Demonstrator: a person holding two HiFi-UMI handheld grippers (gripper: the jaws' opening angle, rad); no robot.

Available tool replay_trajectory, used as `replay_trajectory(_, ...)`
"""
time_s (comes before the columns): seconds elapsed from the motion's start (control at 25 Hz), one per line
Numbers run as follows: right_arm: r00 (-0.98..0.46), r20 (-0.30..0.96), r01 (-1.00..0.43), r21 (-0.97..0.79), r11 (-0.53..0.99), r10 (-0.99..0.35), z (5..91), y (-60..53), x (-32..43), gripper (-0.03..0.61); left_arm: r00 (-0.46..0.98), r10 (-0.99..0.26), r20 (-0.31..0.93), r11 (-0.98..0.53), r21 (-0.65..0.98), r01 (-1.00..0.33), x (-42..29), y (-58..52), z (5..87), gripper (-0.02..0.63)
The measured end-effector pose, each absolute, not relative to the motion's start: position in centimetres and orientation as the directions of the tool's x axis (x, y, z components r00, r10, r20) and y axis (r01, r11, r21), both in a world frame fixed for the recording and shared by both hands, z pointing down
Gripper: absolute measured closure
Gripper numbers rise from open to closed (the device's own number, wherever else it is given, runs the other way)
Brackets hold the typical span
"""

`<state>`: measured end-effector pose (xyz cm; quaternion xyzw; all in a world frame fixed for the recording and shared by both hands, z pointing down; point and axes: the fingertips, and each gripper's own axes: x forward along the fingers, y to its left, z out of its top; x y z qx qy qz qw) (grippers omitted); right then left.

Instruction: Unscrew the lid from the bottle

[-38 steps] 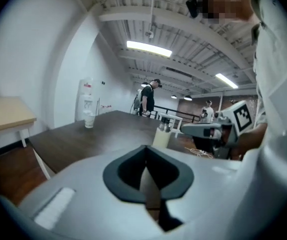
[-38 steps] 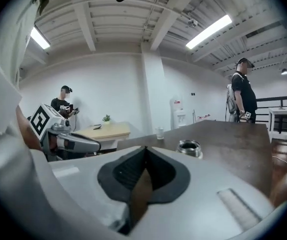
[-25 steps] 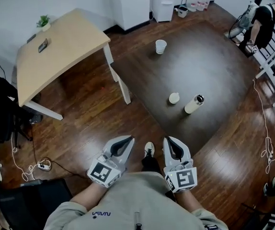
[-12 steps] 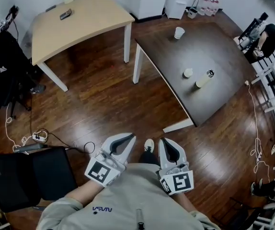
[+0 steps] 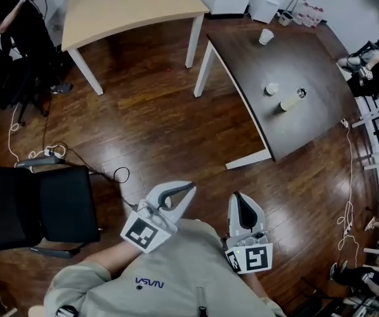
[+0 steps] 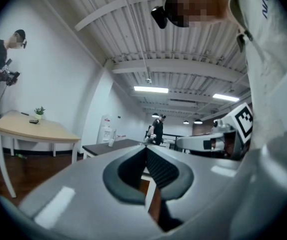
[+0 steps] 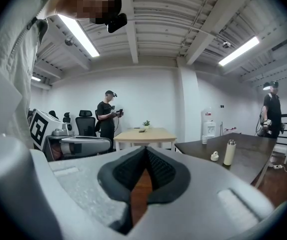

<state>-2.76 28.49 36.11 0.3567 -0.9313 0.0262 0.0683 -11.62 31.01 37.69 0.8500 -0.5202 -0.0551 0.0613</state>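
A cream bottle [image 5: 290, 102] stands upright on the dark table [image 5: 308, 124] far off at the upper right, with a small white lid [image 5: 272, 88] beside it. The right gripper view shows the bottle [image 7: 229, 152] and lid [image 7: 214, 156] apart, the bottle's top metallic. My left gripper [image 5: 188, 189] and right gripper [image 5: 240, 197] are held close to my body over the wood floor, well away from the table. Both are shut with nothing between the jaws, as the left gripper [image 6: 146, 148] and right gripper [image 7: 146, 150] show in their own views.
A white cup [image 5: 266, 36] stands at the dark table's far end. A light wooden table [image 5: 137, 8] is at the top, a black office chair [image 5: 37, 207] at the left, cables [image 5: 51, 154] on the floor. People stand at the upper left [image 5: 11, 5] and far right [image 5: 368, 65].
The dark table with bottle and lid has slid away to the upper right and shrunk as I backed off. The black chair has come into view. Both grippers stayed shut.
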Motion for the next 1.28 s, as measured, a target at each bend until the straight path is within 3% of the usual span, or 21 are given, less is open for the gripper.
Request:
replay_trajectory(0.36, -0.732, 0.158, -0.674, -0.036, 0.737, -0.662, 38.1, 32.7, 3.9, 0.578, 0.531, -0.843, 0.086, -0.525, 0.082, -0.847, -2.6, 34.9, 39.1, 0.612)
replay_trajectory(0.56, -0.762, 0.171, -0.635, -0.009, 0.772, -0.624, 39.7, 34.1, 7.2, 0.580, 0.501, -0.858, 0.115, -0.491, 0.108, -0.865, 0.7, 37.3, 40.3, 0.611)
replay_trajectory(0.84, -0.800, 0.156, -0.590, -0.036, 0.806, -0.579, 40.6, 34.9, 8.0, 0.580, 0.411, -0.907, 0.088, -0.398, 0.135, -0.907, 1.3, 38.0, 41.0, 0.612)
replay_trajectory(1.28, -0.804, 0.154, -0.583, -0.016, 0.812, -0.574, 40.6, 34.5, 8.7, 0.580, 0.413, -0.908, 0.071, -0.403, 0.119, -0.907, 2.0, 37.8, 41.3, 0.612)
